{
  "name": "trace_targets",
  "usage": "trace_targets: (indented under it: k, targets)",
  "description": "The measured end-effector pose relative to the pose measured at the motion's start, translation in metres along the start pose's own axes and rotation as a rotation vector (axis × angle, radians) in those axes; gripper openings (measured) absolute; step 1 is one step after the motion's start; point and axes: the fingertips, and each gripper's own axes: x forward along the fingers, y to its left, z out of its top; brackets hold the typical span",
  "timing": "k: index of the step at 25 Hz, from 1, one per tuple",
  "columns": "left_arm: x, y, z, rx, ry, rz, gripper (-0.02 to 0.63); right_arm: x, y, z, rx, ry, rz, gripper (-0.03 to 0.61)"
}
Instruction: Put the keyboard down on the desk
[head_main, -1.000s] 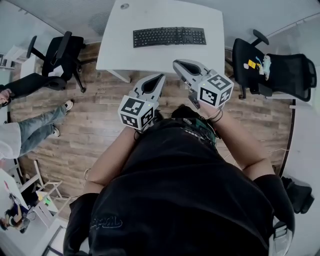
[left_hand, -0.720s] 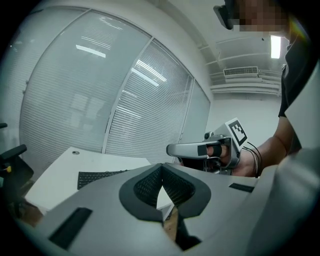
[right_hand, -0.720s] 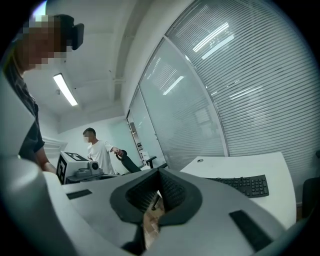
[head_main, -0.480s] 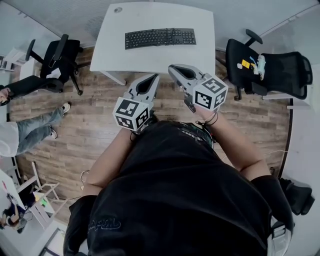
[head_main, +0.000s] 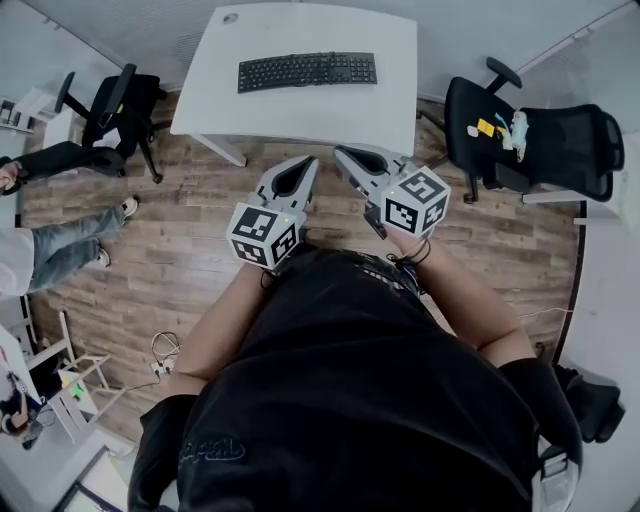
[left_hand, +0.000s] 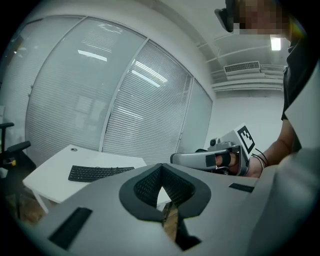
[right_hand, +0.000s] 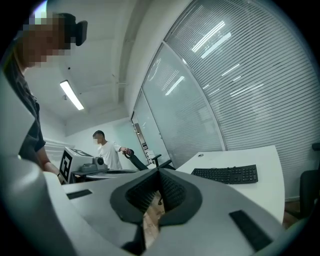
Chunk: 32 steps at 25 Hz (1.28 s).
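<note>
The black keyboard (head_main: 307, 71) lies flat on the white desk (head_main: 300, 115), by its far edge. Both grippers hang over the wooden floor, short of the desk's near edge, and touch nothing. My left gripper (head_main: 305, 165) is shut and empty, its tips meeting. Beside it, my right gripper (head_main: 345, 155) is also shut and empty. In the left gripper view the keyboard (left_hand: 100, 172) shows on the desk (left_hand: 50, 172), with the right gripper (left_hand: 200, 159) to the side. In the right gripper view the keyboard (right_hand: 227, 174) lies ahead on the desk (right_hand: 265, 167).
A black office chair (head_main: 115, 115) stands left of the desk. Another (head_main: 530, 140), carrying small items, stands to the right. A seated person's legs (head_main: 60, 255) reach in at far left. A person in a white shirt (right_hand: 107, 150) stands behind. Blinds cover the glass walls.
In the head view the desk and keyboard have drifted up and to the left. Both grippers have shifted slightly left with it, still side by side, shut and empty.
</note>
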Motion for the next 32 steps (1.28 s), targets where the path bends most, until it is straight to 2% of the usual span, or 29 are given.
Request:
trace_targets:
  k: [18,32]
  targets:
    - [-0.026,-0.098,-0.052,-0.041,-0.020,0.069,0.015,-0.091,0.046,-0.064,0.017,0.051,0.070,0.021]
    - [-0.031,-0.117,-0.057,-0.045,-0.024,0.080,0.015,-0.109,0.054,-0.070,0.018,0.059,0.092,0.021]
